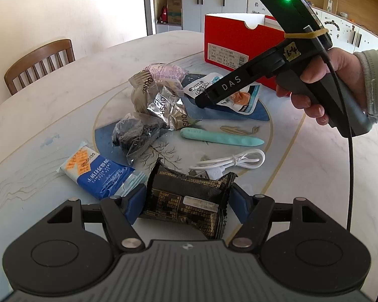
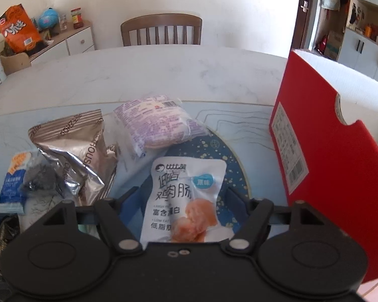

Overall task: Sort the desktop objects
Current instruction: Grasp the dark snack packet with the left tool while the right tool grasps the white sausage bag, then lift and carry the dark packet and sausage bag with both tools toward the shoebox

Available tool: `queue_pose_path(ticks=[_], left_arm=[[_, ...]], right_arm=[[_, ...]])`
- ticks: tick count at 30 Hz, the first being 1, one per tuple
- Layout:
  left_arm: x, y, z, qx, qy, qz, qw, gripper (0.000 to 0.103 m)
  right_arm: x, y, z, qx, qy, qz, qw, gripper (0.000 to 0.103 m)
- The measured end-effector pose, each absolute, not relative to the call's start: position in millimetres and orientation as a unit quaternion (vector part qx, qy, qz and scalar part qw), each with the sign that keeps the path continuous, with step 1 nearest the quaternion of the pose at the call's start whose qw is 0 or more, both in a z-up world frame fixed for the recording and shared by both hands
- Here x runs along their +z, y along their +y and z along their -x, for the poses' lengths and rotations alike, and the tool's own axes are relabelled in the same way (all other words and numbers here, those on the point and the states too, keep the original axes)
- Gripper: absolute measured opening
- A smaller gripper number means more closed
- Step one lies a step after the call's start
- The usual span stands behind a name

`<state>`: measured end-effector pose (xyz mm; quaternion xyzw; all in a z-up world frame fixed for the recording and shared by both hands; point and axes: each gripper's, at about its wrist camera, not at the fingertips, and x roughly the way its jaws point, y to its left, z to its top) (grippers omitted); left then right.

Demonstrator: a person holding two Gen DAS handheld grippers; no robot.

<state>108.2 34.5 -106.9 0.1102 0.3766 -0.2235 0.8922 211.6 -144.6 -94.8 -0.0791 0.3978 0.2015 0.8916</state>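
Observation:
A black snack packet [image 1: 186, 198] lies on the table between the blue pads [image 1: 133, 201] of my left gripper [image 1: 186, 202], which press on its two ends. A white chicken-sausage pouch [image 2: 186, 188] lies flat between the fingers of my right gripper [image 2: 185, 197], and a gap shows on each side of it. In the left wrist view a hand holds the right gripper [image 1: 204, 99] tilted down over that pouch [image 1: 239, 98]. An open red box [image 1: 239, 42] stands behind it, close on the right [image 2: 327, 151].
Silver foil packets [image 1: 163, 105], a pink packet [image 1: 163, 71] and a clear bag of dark pieces [image 1: 136, 133] are piled mid-table. A blue-and-white packet [image 1: 98, 173], a teal stick [image 1: 221, 138] and a white cable [image 1: 234, 162] lie nearer. A wooden chair [image 1: 37, 63] stands at the far edge.

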Motion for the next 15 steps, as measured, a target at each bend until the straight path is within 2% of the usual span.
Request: queue_pose_path(ticks=[3,10,15], left_arm=[[-107.2,34.7,-108.0,-0.222,0.375,-0.111,0.893,0.069],[-105.7,33.6,-109.1,-0.213,0.375,-0.11,0.895,0.057],[-104.0,32.7,-109.5,-0.206,0.377,-0.108,0.896,0.056]], right_arm=[[-94.7,-144.5,-208.5,0.208,0.393,0.084,0.892,0.059],[-90.8,-141.9,-202.4,0.201,0.387,0.1,0.894,0.058],[-83.5,-147.7,-198.1,0.195,0.385,0.092,0.897,0.058]])
